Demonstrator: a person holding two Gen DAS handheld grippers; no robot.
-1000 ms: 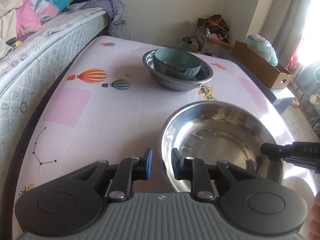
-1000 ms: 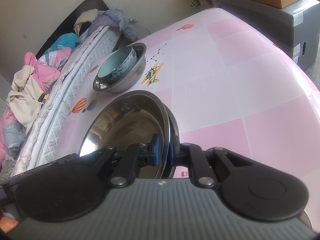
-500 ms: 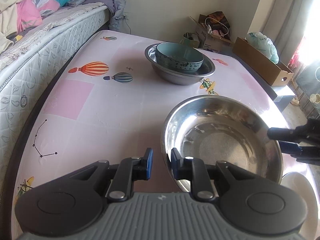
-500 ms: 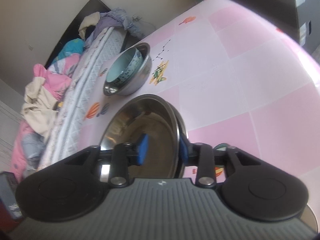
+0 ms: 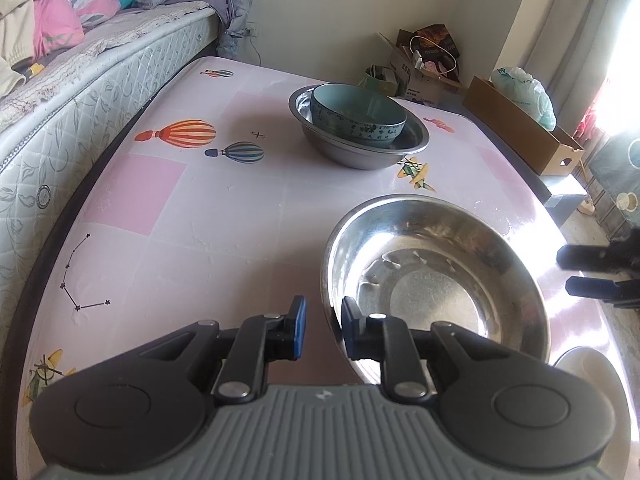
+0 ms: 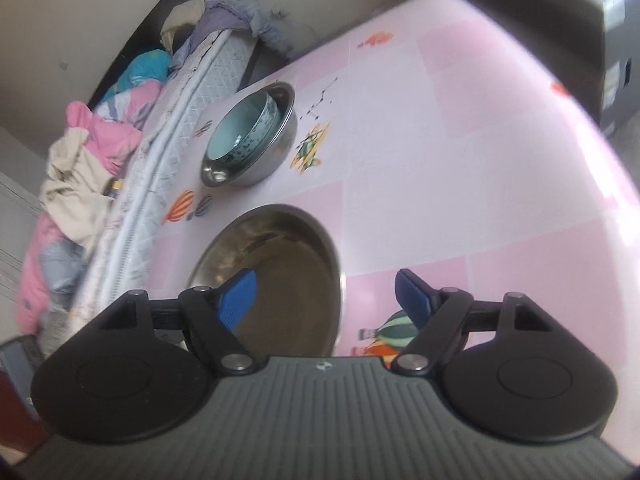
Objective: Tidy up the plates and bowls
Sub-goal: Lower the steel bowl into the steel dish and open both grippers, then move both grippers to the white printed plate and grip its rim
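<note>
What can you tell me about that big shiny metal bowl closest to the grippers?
The large steel bowl is round, wide and empty, with a thin rolled rim and a scuffed, reflective inside. It sits upright on the pink patterned tabletop. The left gripper pinches its near rim, one pad inside and one outside. The right gripper, whose jaws have just been opening, stands wide around the opposite rim without pressing it.

Home bedroom, lived-in. Quilted white mattress (image 5: 92, 92) along desk edge, at 10 o'clock in left wrist view, piled with pink, teal and cream bedding and clothes (image 5: 60, 12). Desk under pink-and-white balloon-print cover (image 5: 192, 184). Open brown cardboard boxes (image 5: 520, 128) with clutter on floor at 1 to 2 o'clock, by plain cream wall (image 5: 340, 8). Pale curtain (image 5: 572, 32) beside bright window at 2 o'clock.
</note>
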